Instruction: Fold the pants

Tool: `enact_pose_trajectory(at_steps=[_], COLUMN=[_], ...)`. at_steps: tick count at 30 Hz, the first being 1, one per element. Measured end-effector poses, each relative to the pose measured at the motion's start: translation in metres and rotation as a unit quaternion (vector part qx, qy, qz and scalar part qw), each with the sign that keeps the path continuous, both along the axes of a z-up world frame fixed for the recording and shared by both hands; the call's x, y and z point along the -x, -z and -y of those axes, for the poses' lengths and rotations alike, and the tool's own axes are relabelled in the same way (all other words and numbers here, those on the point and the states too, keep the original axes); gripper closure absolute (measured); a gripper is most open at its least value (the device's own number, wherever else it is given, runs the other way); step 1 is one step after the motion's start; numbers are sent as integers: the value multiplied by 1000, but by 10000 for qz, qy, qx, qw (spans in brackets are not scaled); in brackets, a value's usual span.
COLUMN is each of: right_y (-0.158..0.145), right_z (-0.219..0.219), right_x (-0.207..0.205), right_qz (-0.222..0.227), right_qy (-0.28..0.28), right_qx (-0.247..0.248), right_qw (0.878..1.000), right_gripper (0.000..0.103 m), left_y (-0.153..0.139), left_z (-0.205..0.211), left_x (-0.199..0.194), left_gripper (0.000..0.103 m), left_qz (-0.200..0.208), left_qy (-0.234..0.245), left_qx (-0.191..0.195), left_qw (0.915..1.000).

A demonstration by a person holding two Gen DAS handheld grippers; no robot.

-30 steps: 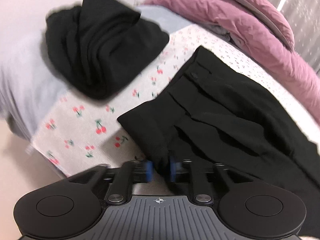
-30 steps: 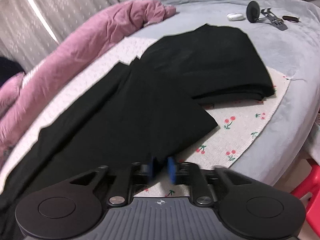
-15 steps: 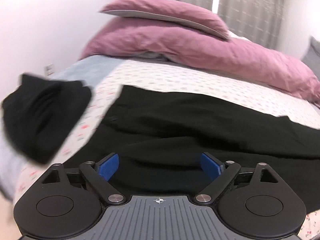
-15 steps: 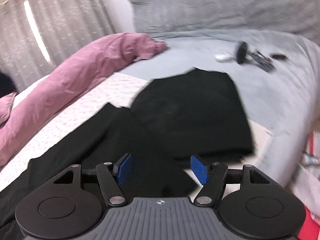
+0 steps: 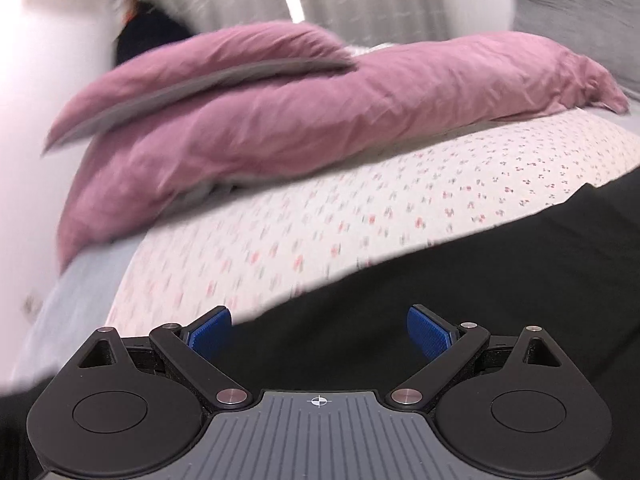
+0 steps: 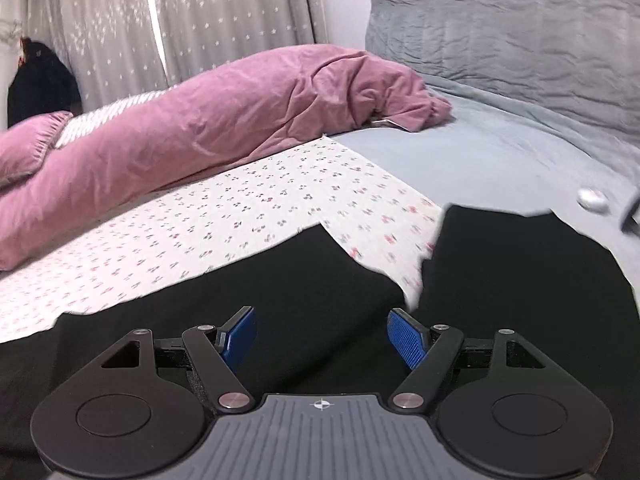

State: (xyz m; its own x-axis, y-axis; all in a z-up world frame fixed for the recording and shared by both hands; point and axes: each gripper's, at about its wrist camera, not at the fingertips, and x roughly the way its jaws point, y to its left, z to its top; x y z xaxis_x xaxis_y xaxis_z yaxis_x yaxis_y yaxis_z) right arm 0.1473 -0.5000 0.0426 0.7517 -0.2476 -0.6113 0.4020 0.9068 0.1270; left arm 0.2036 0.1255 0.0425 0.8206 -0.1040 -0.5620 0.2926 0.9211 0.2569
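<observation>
Black pants (image 5: pixel 460 280) lie flat on a cherry-print cloth (image 5: pixel 320 208) on the bed. In the left wrist view my left gripper (image 5: pixel 319 330) hovers over the pants' near part, its jaws wide and still opening, its blue pads (image 5: pixel 210 336) clear of the fabric. In the right wrist view the same pants (image 6: pixel 240 300) stretch across the lower picture. My right gripper (image 6: pixel 321 338) is above them, its jaws opening, nothing pinched between the pads. A second folded black garment (image 6: pixel 520 272) lies just right of the pants.
A bunched mauve duvet (image 5: pixel 300 112) and mauve pillow (image 6: pixel 28 136) lie along the far side of the cloth. Grey bedding (image 6: pixel 500 52) is piled at the right. A small white item (image 6: pixel 592 198) sits on the grey sheet (image 6: pixel 480 140). Curtains (image 6: pixel 180 20) hang behind.
Both grippers were shut on edges of the pants and have let go and opened wide. Both have lifted and swung toward the duvet. The crumpled black garment has left the left view.
</observation>
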Motion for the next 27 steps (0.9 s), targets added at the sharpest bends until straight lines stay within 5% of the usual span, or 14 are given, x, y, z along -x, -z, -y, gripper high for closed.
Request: enact_pose_trajectory(at_steps=[11,14,16,19,20,27], right_y=[45,58,63,63,63,39], right_z=[15,22,23,17,14,1], right_x=[-127,-149,-158,-159,-159,-148], right_qz=[-639,-942,-927,-740,-758,-309], right_qy=[196,422,480,215,149,324], right_qx=[116,308,512,597,672,1272], right_qw=[9977,9942,9932,9952,9947,9909], right_gripper=[31,34,38,87,97,99], left_y=[40,53,56,57,57,35], left_z=[13,17,17,23,26,19], left_x=[-109,-125,-127,-119,-116,-90], left_gripper=[9,36,68,93,95,99], left_qz=[-1118,-1444,-1617,-1602,-1534,-635], left_qy=[917,894,880,793,753,137], left_qx=[-4,-289,-25,199,165,737], left_qw=[9895,9851,9829,9837,9852,9952])
